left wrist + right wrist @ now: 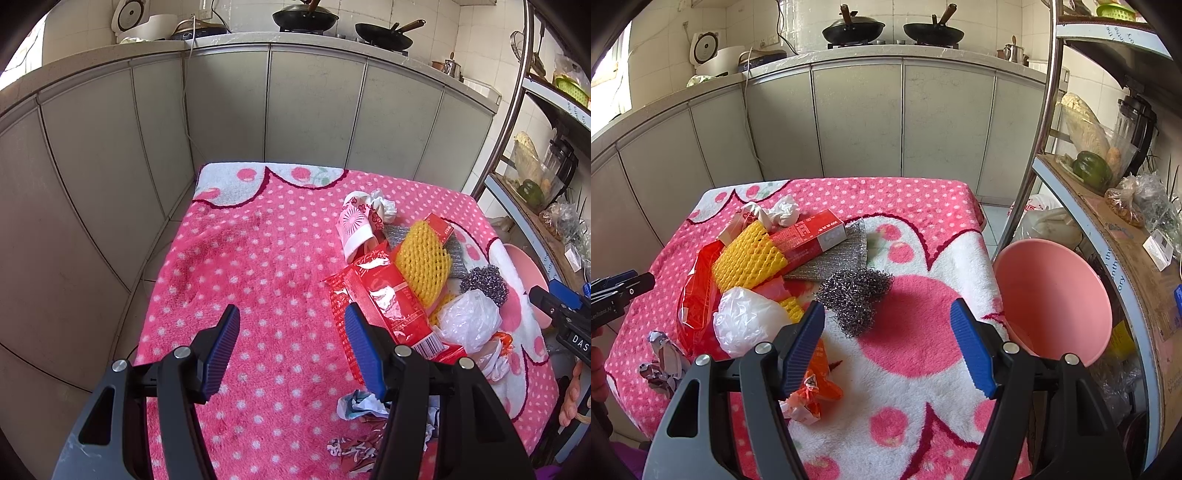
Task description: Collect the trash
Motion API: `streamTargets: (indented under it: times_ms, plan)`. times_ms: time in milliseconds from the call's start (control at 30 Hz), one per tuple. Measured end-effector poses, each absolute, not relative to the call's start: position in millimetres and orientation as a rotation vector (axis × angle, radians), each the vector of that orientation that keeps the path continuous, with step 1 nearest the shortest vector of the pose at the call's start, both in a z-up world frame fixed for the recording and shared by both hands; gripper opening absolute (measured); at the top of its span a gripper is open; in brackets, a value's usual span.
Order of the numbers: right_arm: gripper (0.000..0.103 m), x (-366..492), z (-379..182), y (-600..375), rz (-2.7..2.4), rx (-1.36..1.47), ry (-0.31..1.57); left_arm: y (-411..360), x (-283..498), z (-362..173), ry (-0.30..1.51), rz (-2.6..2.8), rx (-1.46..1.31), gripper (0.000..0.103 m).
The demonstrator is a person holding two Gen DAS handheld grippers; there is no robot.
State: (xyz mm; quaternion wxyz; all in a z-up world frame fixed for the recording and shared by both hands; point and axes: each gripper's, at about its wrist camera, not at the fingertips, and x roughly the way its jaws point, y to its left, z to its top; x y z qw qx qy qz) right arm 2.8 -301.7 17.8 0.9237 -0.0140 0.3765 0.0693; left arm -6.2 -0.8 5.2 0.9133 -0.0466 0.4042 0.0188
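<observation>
A heap of trash lies on the pink dotted blanket: a red wrapper, yellow foam net, white plastic bag, steel wool, red box, grey scouring cloth, crumpled paper and an orange wrapper. My left gripper is open and empty above the blanket, left of the heap. My right gripper is open and empty, just in front of the steel wool. A pink basin stands off the blanket's right edge.
Grey kitchen cabinets stand behind the table, with woks on the counter. A metal shelf rack with food and bags stands to the right, close to the basin.
</observation>
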Motion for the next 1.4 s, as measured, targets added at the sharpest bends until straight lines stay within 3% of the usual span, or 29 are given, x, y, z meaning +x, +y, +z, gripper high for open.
streamTargets:
  times_ms: [1400]
  plan:
    - [0.071,2.1,24.4,-301.7,0.169,-0.003,0.773,2.7,-8.5,7.3,0.832,0.030,-0.107,0.059]
